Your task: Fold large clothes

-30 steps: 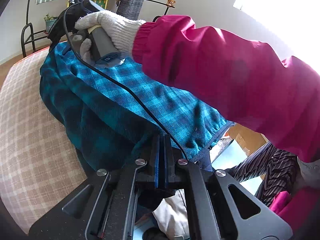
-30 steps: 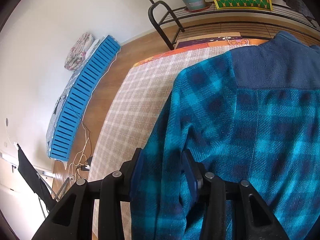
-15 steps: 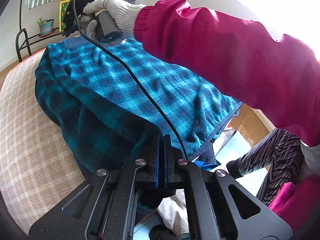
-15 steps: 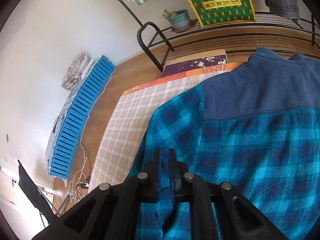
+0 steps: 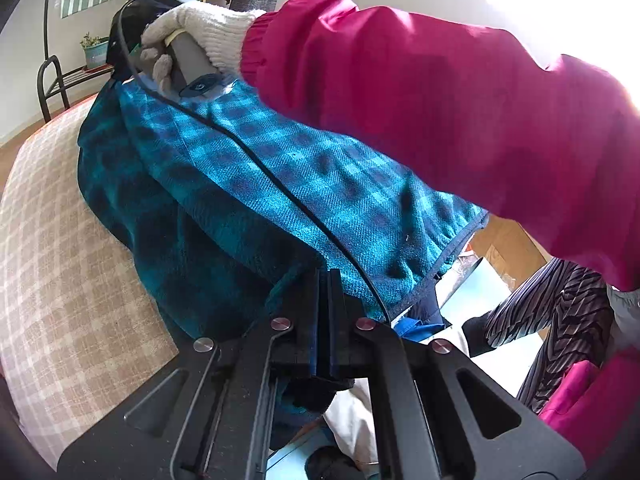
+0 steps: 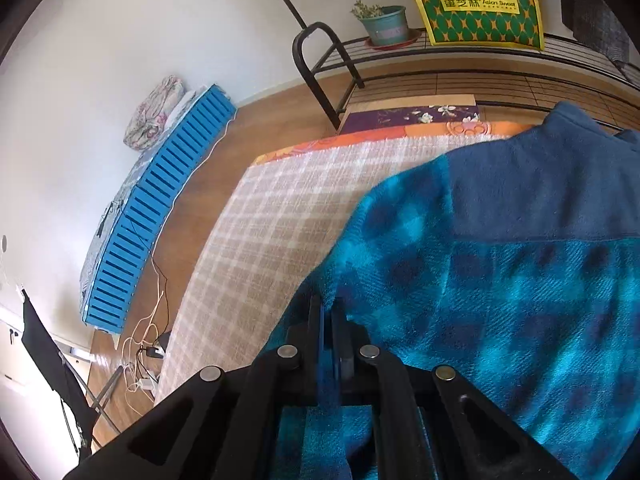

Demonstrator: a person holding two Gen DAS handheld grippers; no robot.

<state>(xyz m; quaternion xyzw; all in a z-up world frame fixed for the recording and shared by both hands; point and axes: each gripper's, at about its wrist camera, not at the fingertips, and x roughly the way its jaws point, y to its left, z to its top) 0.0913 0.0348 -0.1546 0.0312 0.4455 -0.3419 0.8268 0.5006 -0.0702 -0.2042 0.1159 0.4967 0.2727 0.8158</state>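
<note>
A teal plaid fleece jacket (image 5: 280, 184) with a navy collar (image 6: 540, 184) lies on a beige checked cover (image 5: 60, 260). My left gripper (image 5: 324, 280) is shut on the jacket's hem, near its dark-bound corner. My right gripper (image 6: 326, 312) is shut on the jacket's side edge below the shoulder, with a fold of fleece pinched between its pads. In the left wrist view a hand in a white glove (image 5: 192, 36) holds the right gripper's handle over the collar end. That arm's pink sleeve (image 5: 440, 100) crosses above the jacket and hides its right part.
Beyond the cover's (image 6: 260, 240) far end stands a black metal rack (image 6: 320, 64) with a potted plant (image 6: 386, 24) and a green bag (image 6: 476, 0). A blue slatted panel (image 6: 160, 216) and cables (image 6: 144, 344) lie on the wooden floor. The person's striped trouser leg (image 5: 560, 312) is at the right.
The right gripper stood open around the jacket's edge, then shut on it and moved a little up and toward the collar. The left gripper has stayed shut on the hem.
</note>
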